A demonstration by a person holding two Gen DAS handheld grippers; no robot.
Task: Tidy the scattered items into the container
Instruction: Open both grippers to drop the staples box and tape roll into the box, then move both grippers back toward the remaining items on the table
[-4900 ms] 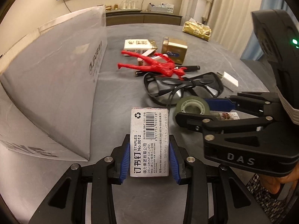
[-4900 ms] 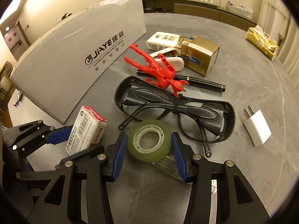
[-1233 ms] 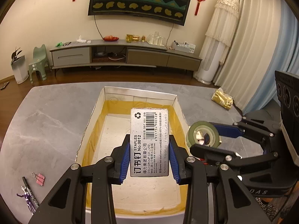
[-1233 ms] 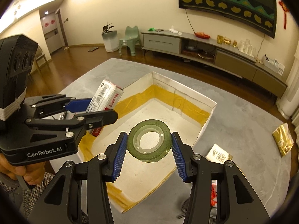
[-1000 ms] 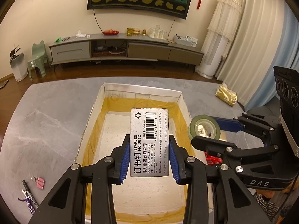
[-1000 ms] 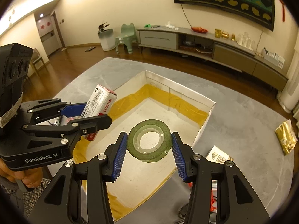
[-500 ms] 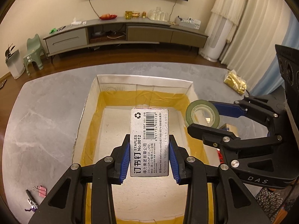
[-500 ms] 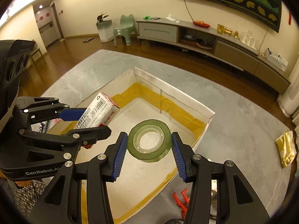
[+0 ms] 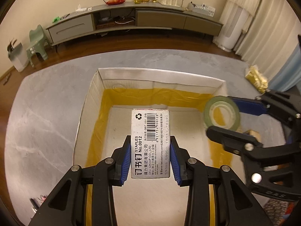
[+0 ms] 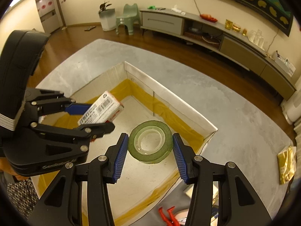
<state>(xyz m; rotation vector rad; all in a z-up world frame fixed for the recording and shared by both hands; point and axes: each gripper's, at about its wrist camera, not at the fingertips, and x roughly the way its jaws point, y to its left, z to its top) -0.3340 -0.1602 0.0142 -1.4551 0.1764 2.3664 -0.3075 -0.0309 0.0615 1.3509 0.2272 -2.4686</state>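
An open white cardboard box (image 9: 160,75), lined with yellow tape, stands on the grey table. My left gripper (image 9: 150,150) is shut on a grey staples box (image 9: 150,143) and holds it over the box's floor. In the right wrist view the same left gripper (image 10: 94,116) carries the staples box (image 10: 101,111) tilted above the container's left half. My right gripper (image 10: 150,146) is shut on a green tape roll (image 10: 150,141), above the cardboard box (image 10: 169,94) near its right wall. In the left wrist view the right gripper (image 9: 222,120) holds the tape roll (image 9: 222,113) on edge.
A gold packet (image 9: 256,78) lies on the table (image 9: 47,113) at the far right. A gold tin (image 9: 254,133) sits behind the right gripper, and a red figure (image 10: 167,214) lies beside the box's near right corner. Small clips and a pen (image 9: 37,201) lie at lower left.
Both grippers have carried their items from the table to above the box and are sinking closer to it; the box now looks larger in both views. Both grips are unchanged.
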